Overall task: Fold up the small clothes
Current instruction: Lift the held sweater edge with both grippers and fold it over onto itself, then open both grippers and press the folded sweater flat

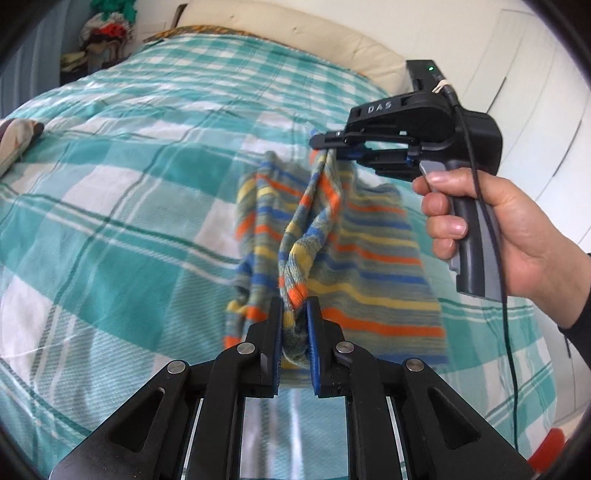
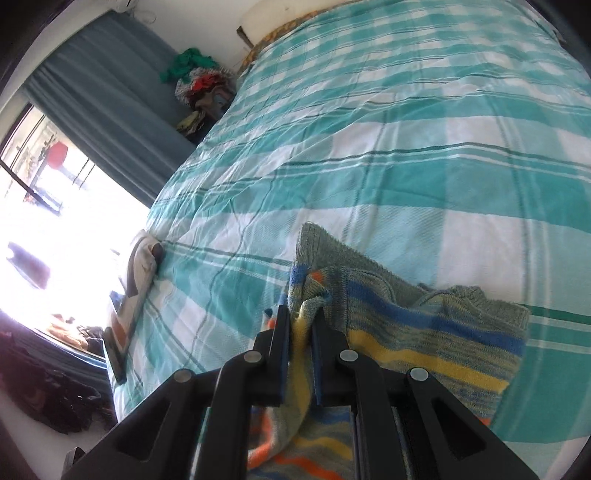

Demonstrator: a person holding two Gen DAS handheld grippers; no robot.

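Note:
A small striped knit garment (image 1: 369, 251), grey-green with blue, yellow and orange bands, hangs above the teal-and-white checked bedspread (image 1: 122, 206). My left gripper (image 1: 294, 314) is shut on a bunched edge of it at the bottom of the left wrist view. My right gripper (image 1: 325, 146), held by a hand (image 1: 491, 229), is shut on another edge higher up, so the fabric stretches between the two. In the right wrist view the right gripper (image 2: 301, 332) pinches a yellow-and-blue fold of the garment (image 2: 424, 332), which drapes to the right and below.
A cream pillow (image 1: 295, 26) lies at the head of the bed. A folded patterned cloth (image 2: 136, 273) rests near the bed's left edge. A pile of clothes (image 2: 199, 85) sits beside a grey curtain (image 2: 107, 107) and a bright window (image 2: 55, 206).

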